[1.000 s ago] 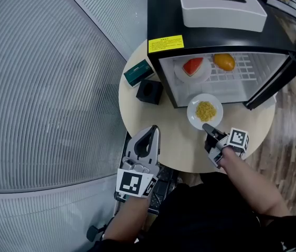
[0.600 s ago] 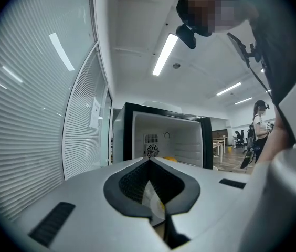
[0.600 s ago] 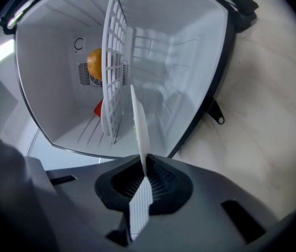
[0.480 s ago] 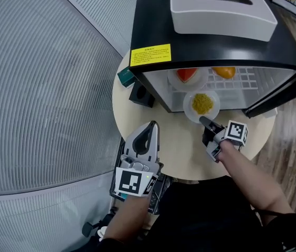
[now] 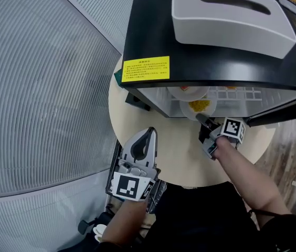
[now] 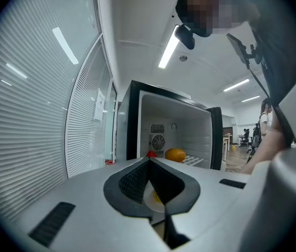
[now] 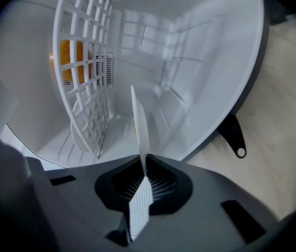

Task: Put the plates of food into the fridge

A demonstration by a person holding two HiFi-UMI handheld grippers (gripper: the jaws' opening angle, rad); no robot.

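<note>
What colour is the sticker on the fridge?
The sticker is yellow; head view shows it best.

Gripper (image 7: 143, 168) jaws squeezed tight on the rim of a thin white plate (image 7: 139, 121), seen edge-on & pointing into the fridge (image 7: 205, 56). Tiny yellow bit by the plate, maybe food. Inside is all white. Rack (image 7: 83, 46) on the left w/ an orange blob (image 7: 64, 62) behind it. 2nd plate (image 7: 80, 135) low by the rack. Black tab (image 7: 235, 142) at the fridge edge; table (image 7: 289, 104) on the right.
</note>
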